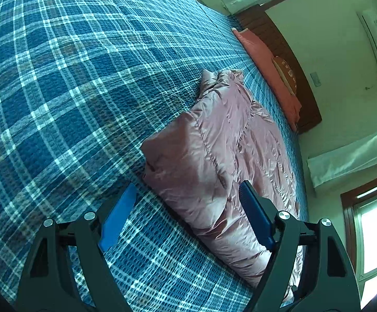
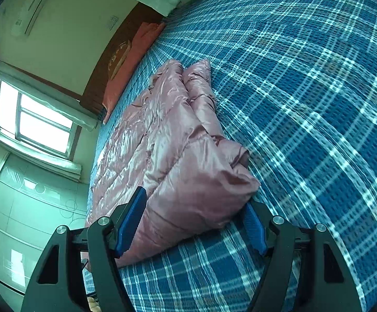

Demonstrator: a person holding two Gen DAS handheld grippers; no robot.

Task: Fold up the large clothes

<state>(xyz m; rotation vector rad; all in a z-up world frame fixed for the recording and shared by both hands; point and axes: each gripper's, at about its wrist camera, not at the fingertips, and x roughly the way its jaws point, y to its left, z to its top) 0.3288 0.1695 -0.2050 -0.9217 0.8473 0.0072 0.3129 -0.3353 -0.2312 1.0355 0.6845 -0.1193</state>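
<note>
A shiny pink padded jacket [image 1: 214, 143] lies folded into a long bundle on the blue plaid bedcover [image 1: 71, 91]. My left gripper [image 1: 188, 184] is open just above the bundle's near left corner; its right finger [image 1: 256, 218] hangs over the jacket and its left finger over bare bedcover. In the right wrist view the jacket [image 2: 183, 156] bulges between the blue pads of my right gripper [image 2: 196, 196]. This gripper straddles the near right corner with its jaws wide, and the left pad [image 2: 132, 221] lies against the fabric. No squeeze of the fabric shows.
The bedcover [image 2: 305, 104] stretches wide beside the jacket. A salmon pillow [image 1: 266, 59] and a brown headboard [image 1: 305, 98] lie at the bed's far end. A window [image 2: 37, 119], a wall air conditioner [image 2: 37, 2] and pale cabinets [image 2: 19, 208] line the room's side.
</note>
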